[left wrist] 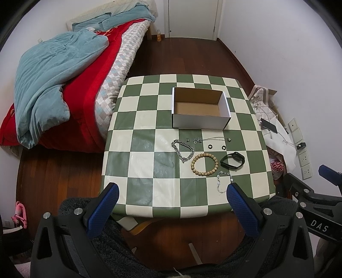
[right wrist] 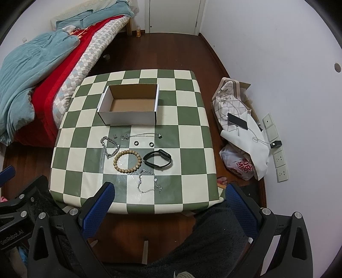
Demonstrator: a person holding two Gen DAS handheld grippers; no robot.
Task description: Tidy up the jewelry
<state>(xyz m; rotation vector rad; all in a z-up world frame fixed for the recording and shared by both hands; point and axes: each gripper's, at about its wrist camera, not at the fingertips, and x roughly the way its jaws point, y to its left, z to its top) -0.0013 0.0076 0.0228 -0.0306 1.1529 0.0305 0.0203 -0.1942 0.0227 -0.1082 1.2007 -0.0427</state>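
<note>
We're in a home bedroom: bed [left wrist: 81, 70] with rumpled quilt [left wrist: 53, 74], wood floor [left wrist: 188, 55], closed door [left wrist: 192, 17].

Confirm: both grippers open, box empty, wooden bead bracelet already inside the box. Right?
Not quite. The wooden bead bracelet lies on the table, in front of the box, between the chain bracelet and black watch band. The right wrist view shows it. Rest holds.

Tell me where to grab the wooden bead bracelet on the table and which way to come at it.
Probably grip the wooden bead bracelet across its near arc, one finger inside the ring and one outside, coming straight down with the open right hand-held gripper. It lies flat as an open loop, so there is no side to pinch. The near arc keeps clear of the curb-chain bracelet and black wristband.
</note>
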